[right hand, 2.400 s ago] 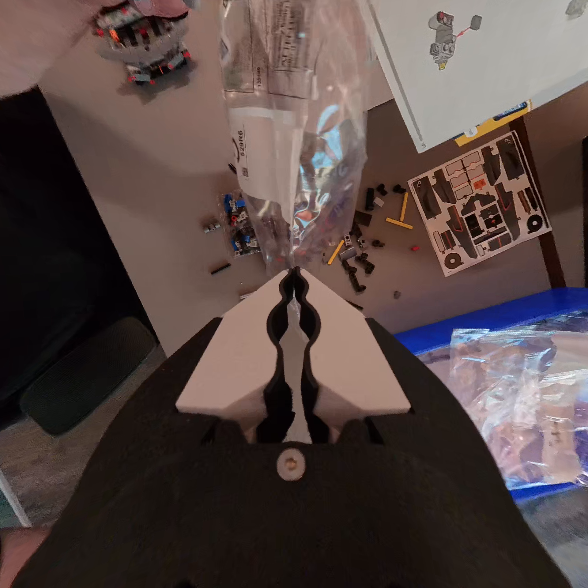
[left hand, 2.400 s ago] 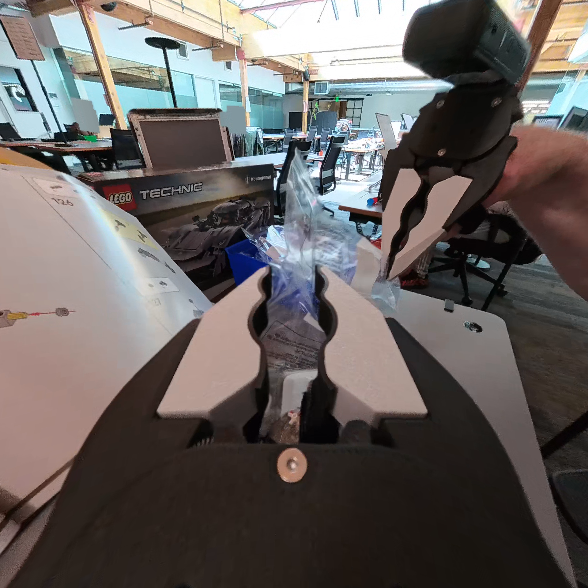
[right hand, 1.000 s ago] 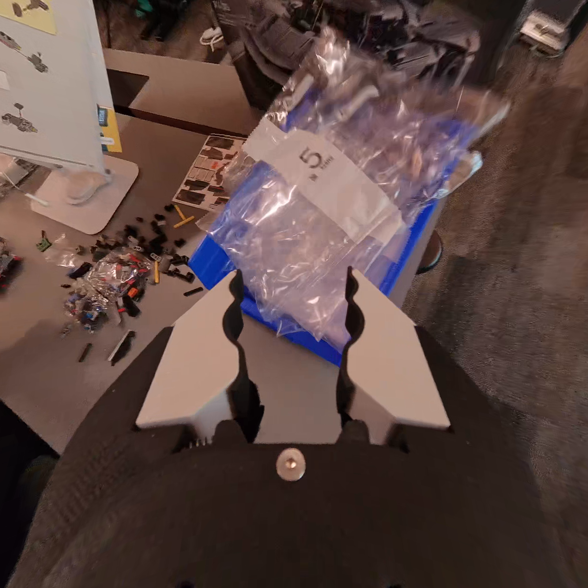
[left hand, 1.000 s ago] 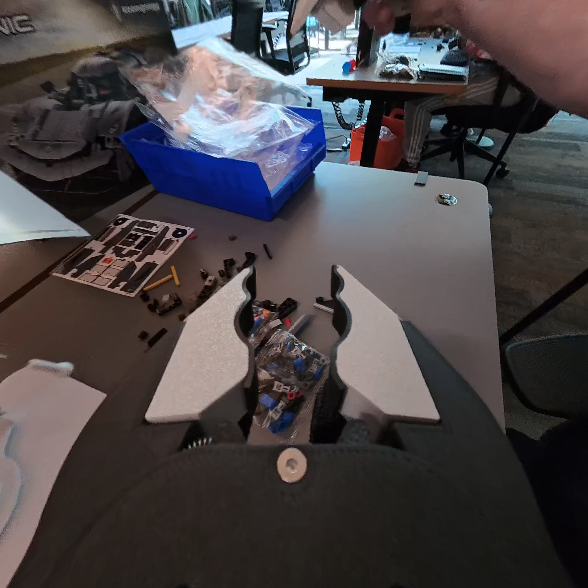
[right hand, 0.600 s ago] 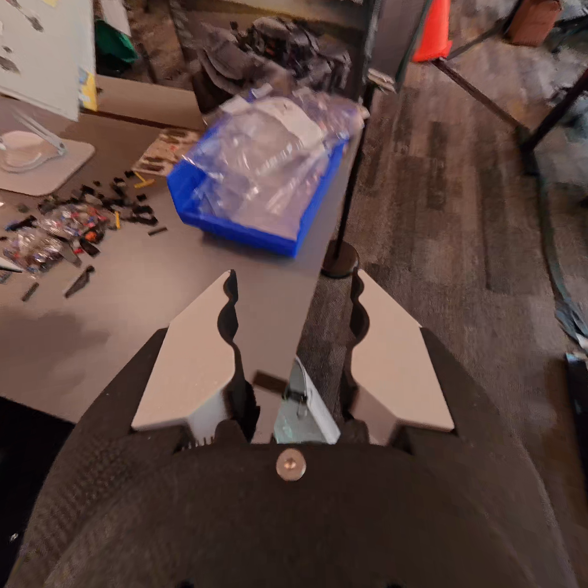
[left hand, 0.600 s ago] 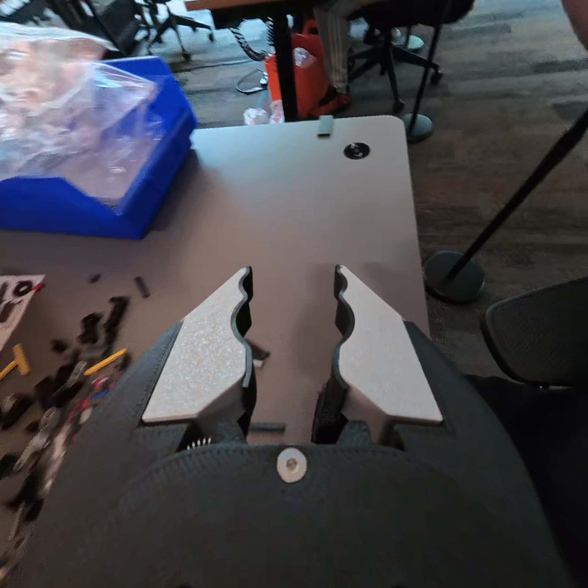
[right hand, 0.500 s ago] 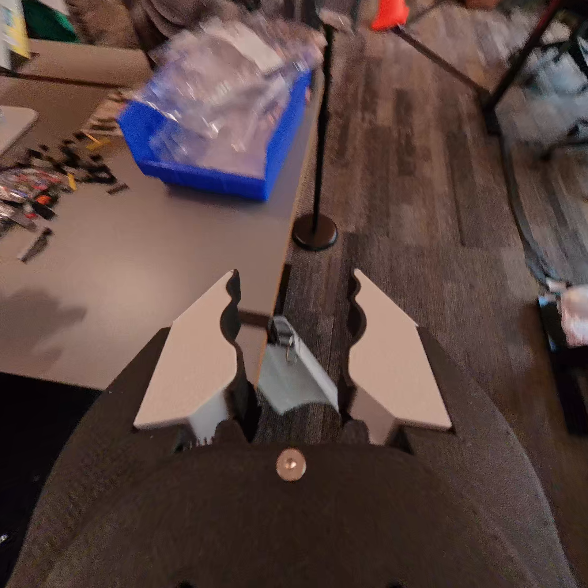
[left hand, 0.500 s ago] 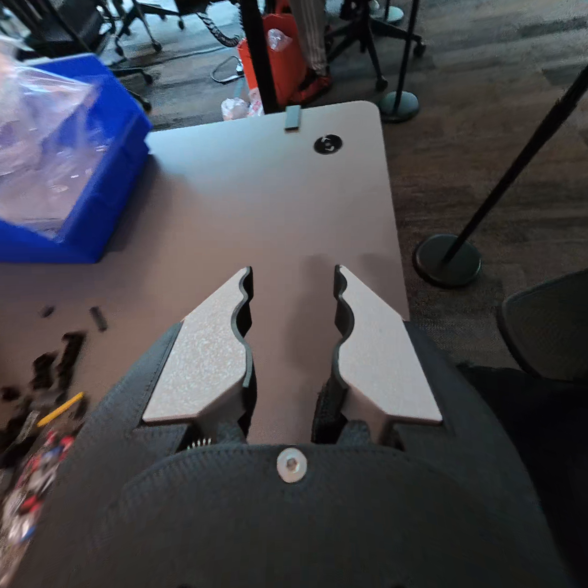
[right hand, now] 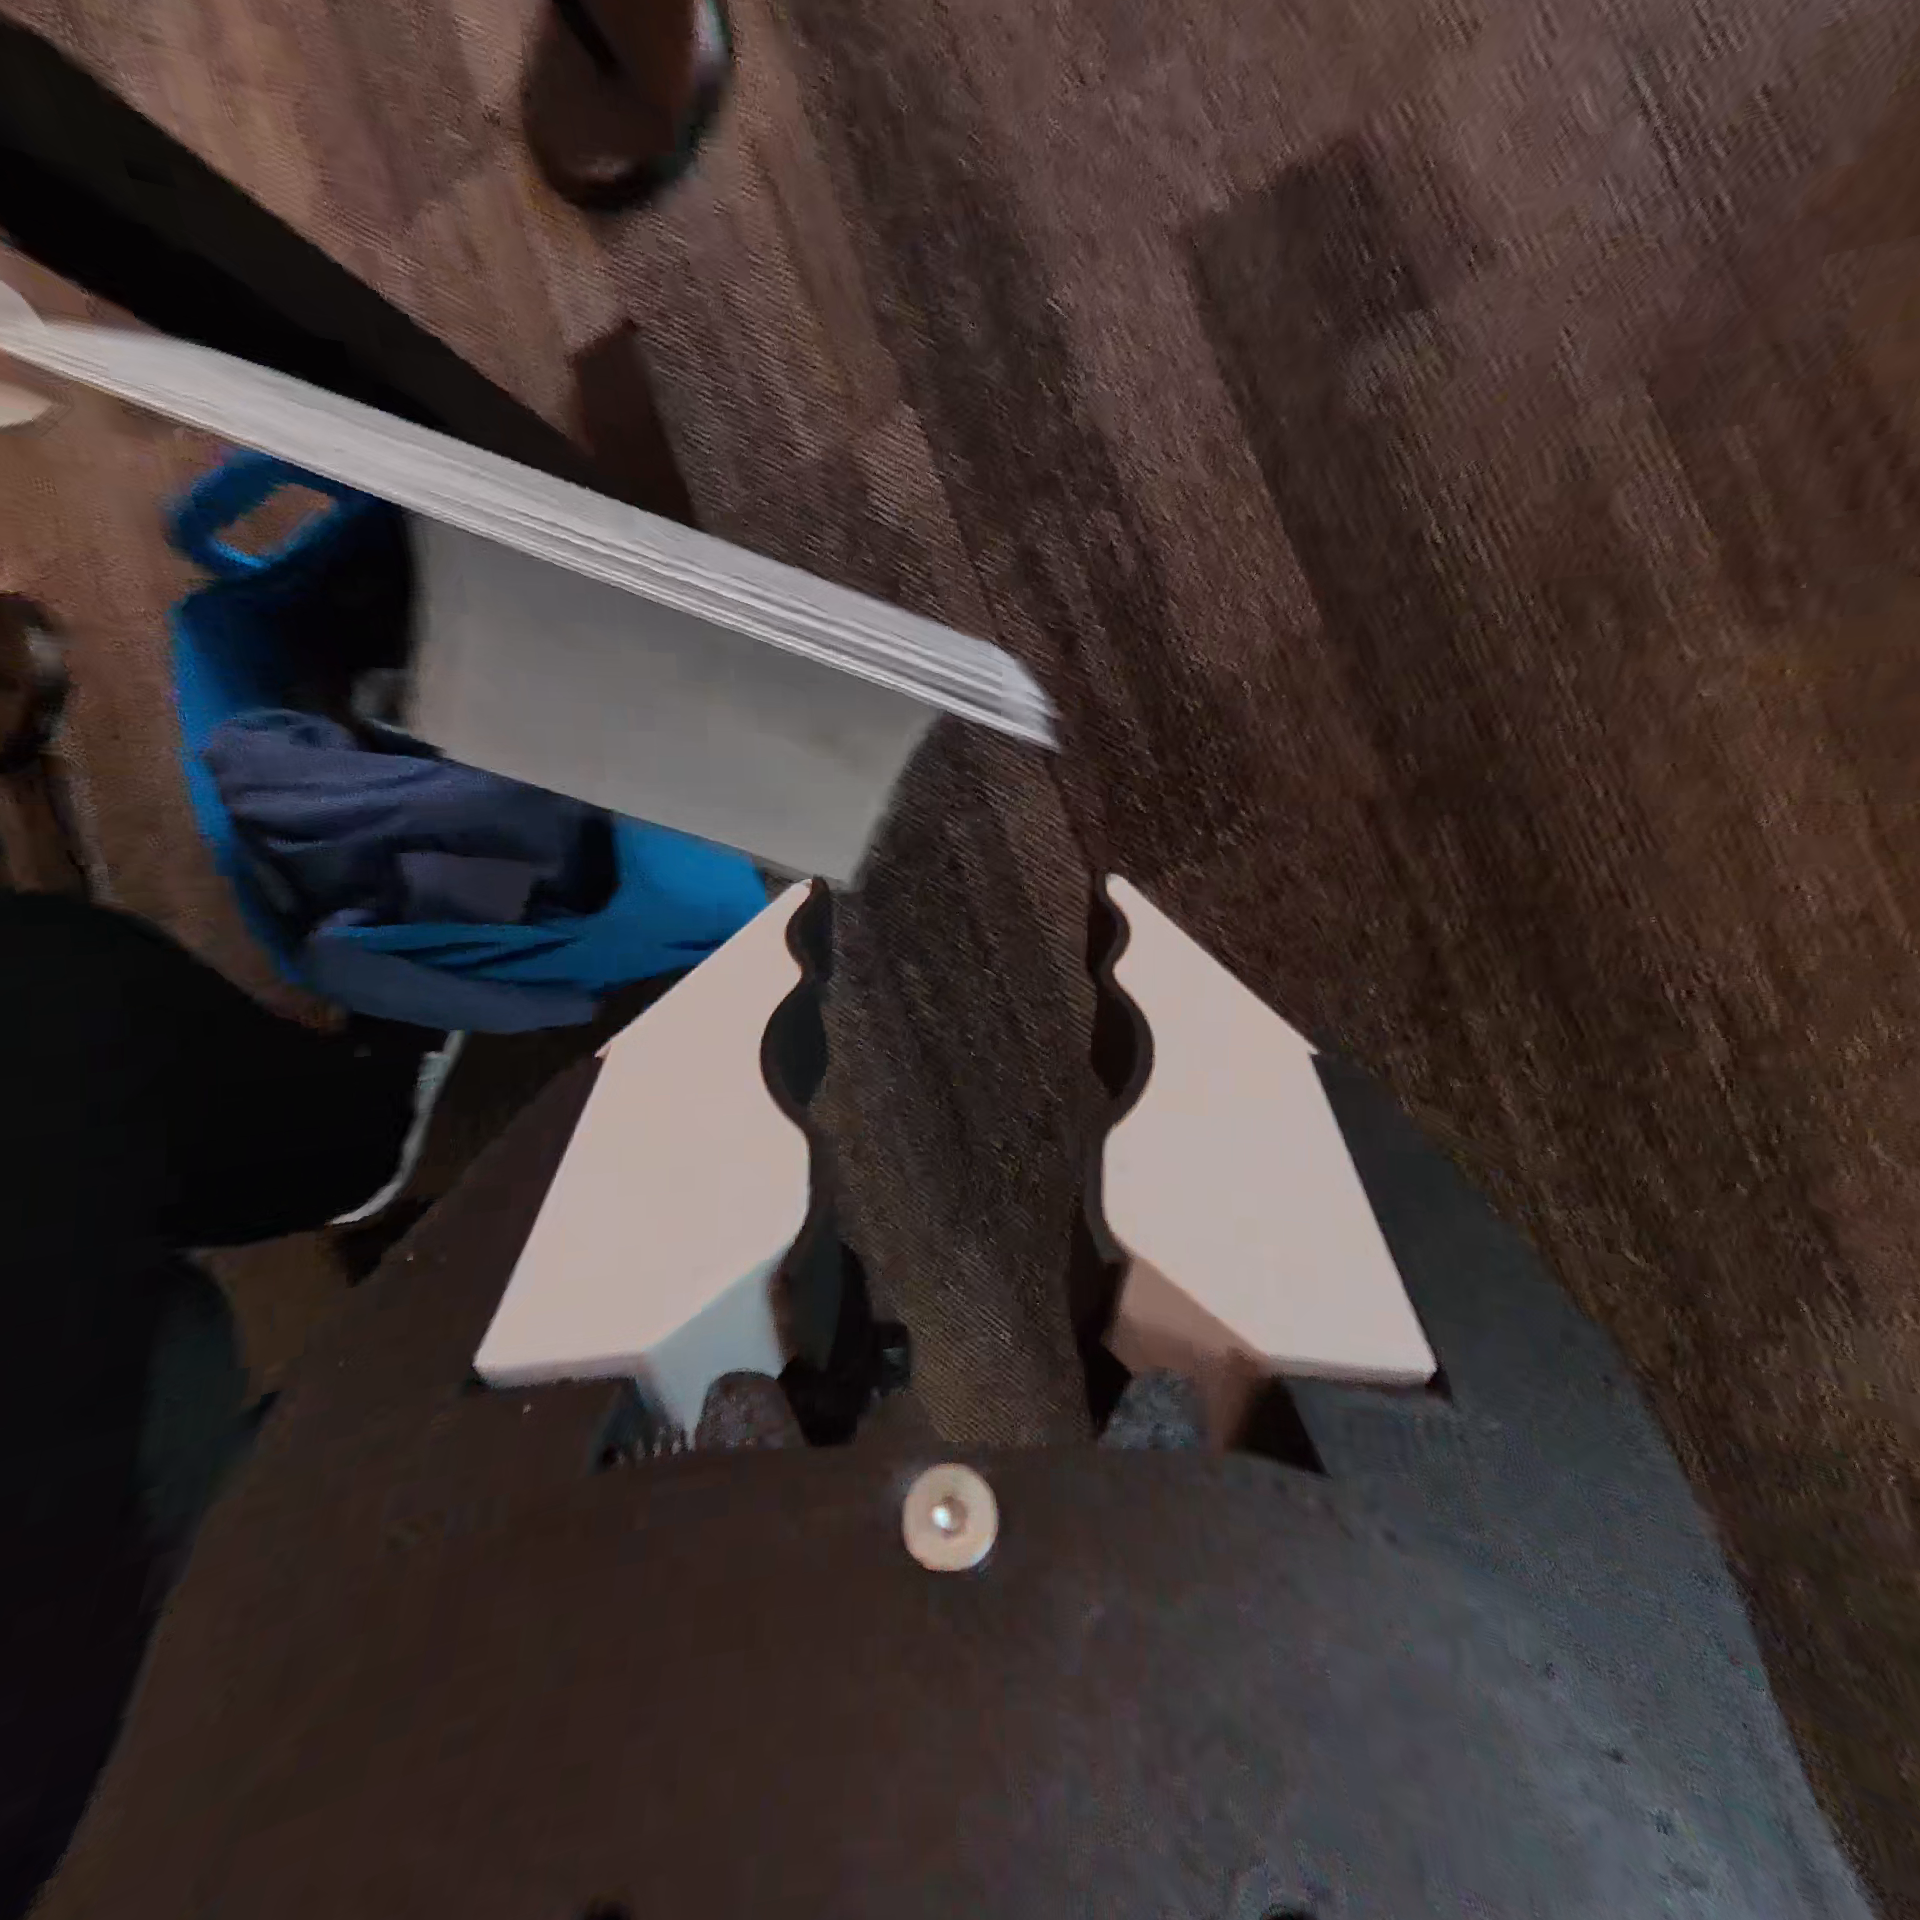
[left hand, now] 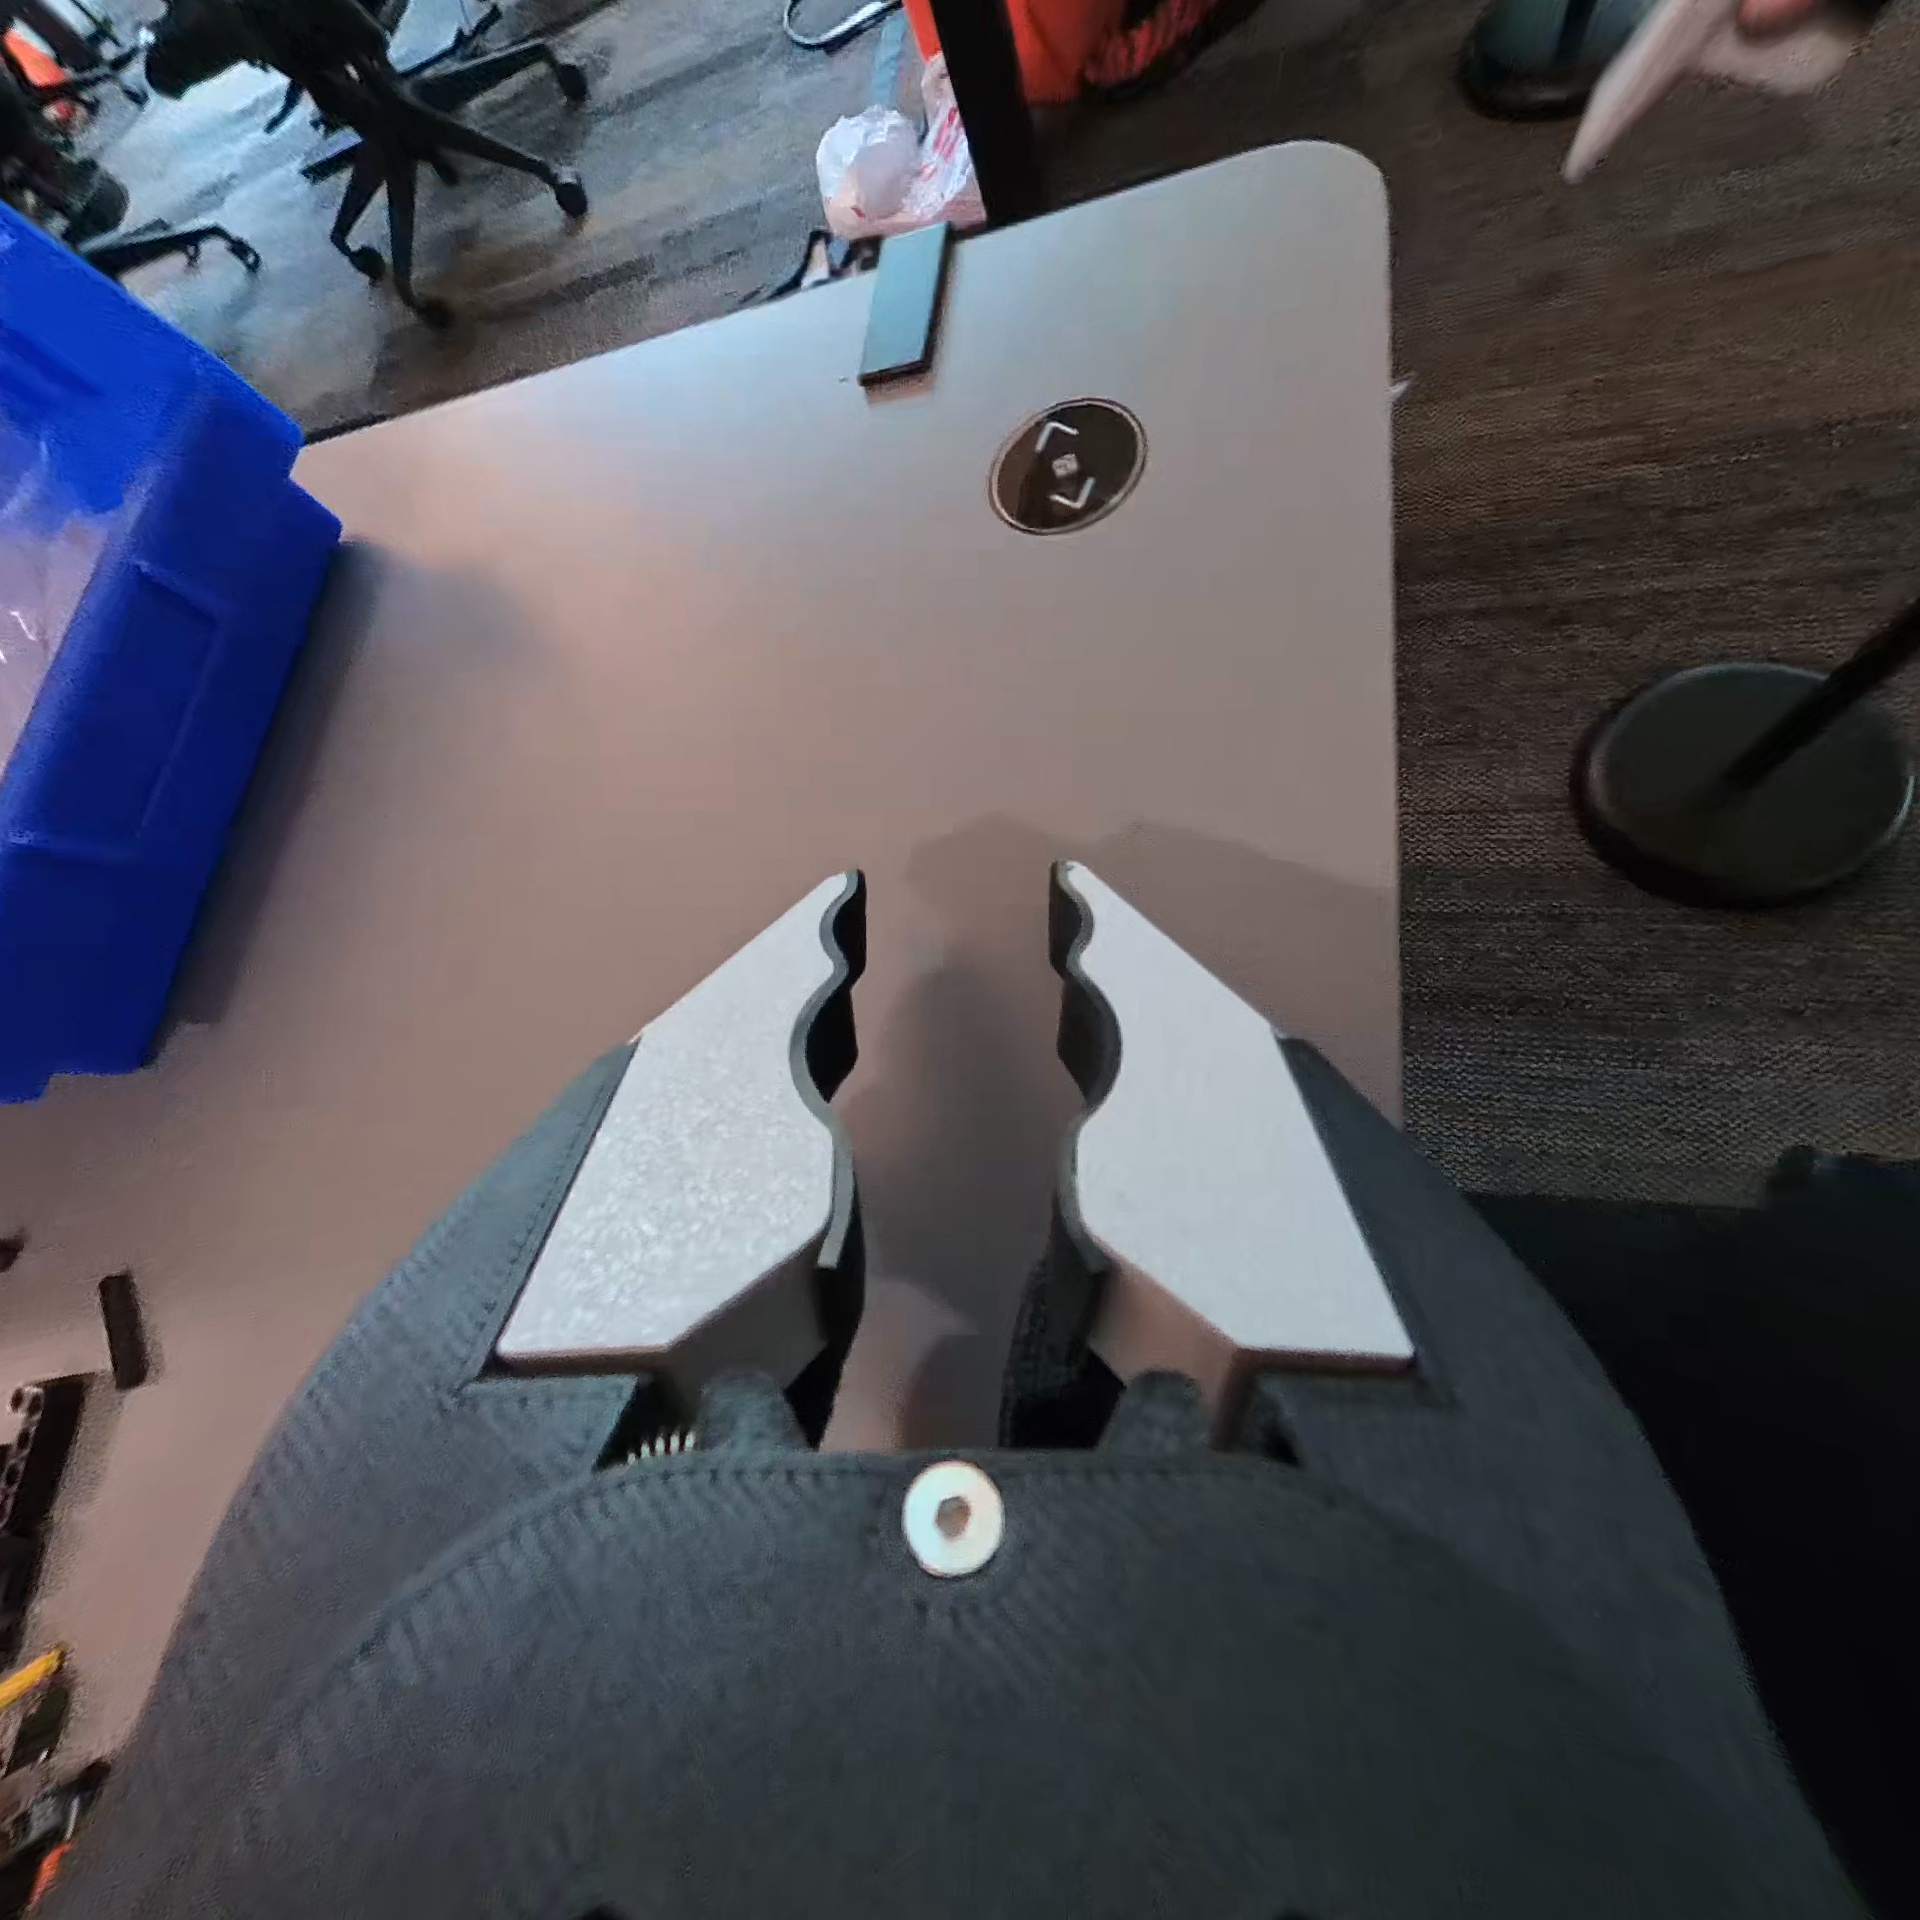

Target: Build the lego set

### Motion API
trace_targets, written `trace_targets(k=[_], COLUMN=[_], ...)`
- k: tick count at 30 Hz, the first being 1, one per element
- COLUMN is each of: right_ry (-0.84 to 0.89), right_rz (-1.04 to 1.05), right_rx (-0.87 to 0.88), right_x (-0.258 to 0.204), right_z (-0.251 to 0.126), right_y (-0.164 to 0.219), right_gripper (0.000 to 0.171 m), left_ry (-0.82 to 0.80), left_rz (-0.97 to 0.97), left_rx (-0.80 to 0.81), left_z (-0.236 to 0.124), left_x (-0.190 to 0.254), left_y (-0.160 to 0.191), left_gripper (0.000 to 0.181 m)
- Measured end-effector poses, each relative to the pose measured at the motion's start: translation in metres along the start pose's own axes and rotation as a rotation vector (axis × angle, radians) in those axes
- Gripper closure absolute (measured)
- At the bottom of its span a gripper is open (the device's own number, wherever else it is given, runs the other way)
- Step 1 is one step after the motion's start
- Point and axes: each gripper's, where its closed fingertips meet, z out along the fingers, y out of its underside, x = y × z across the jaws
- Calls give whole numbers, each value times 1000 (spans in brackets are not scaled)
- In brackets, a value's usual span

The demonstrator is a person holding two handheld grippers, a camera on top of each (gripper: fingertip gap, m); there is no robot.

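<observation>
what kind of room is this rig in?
Looks like an office or lab workspace: a desk with a round built-in control button, rolling office chairs behind it, and carpeted floor. A blue parts bin sits on the desk.

L gripper (left hand: 956,883): your jaws parted, nothing btwn, over bare grey table (left hand: 675,644) mid-frame | blue bin (left hand: 125,675) at left edge | loose lego bits (left hand: 42,1507) lower left | round desk button (left hand: 1068,465) upper ctr | stand base (left hand: 1745,779) on floor, right
</observation>
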Motion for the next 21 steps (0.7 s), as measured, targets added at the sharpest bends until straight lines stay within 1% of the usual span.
trace_targets(k=[2, 4, 5, 7, 8, 12, 14, 15, 18, 20, 21], right_ry=[23, 17, 30, 39, 35, 73, 103, 132, 229, 261, 258], right_rz=[67, 172, 202, 292, 348, 508, 582, 613, 650, 662, 663], right_rx=[-66, -126, -149, -167, -174, -198, -179, -175, -197, -199, -193], right_x=[35, 66, 82, 113, 127, 183, 210, 224, 258, 273, 276], right_z=[33, 68, 85, 120, 138, 204, 229, 240, 261, 274, 280], right_y=[29, 60, 75, 103, 118, 181, 210, 225, 273, 297, 306], right_gripper=[128, 126, 128, 130, 131, 132, 134, 135, 142, 148, 151], left_ry=[4, -50, -87, -172, -203, -225, -270, -289, -286, -313, -336], left_rz=[-35, -36, -21, -7, 0, -57, -10, 10, -9, 5, 42], left_rx=[-12, -25, -39, -96, -108, -129, -139, -144, -145, -148, -149], left_z=[6, 11, 13, 18, 19, 27, 31, 33, 37, 38, 38], left_x=[-4, -14, -18, -27, -32, -45, -50, -52, -58, -62, -61], left_y=[-3, -2, -1, 6, 7, 7, 6, 5, 4, 4, 4], left_gripper=[150, 153, 159, 181, 181, 181, 181, 181, 181, 181, 181])
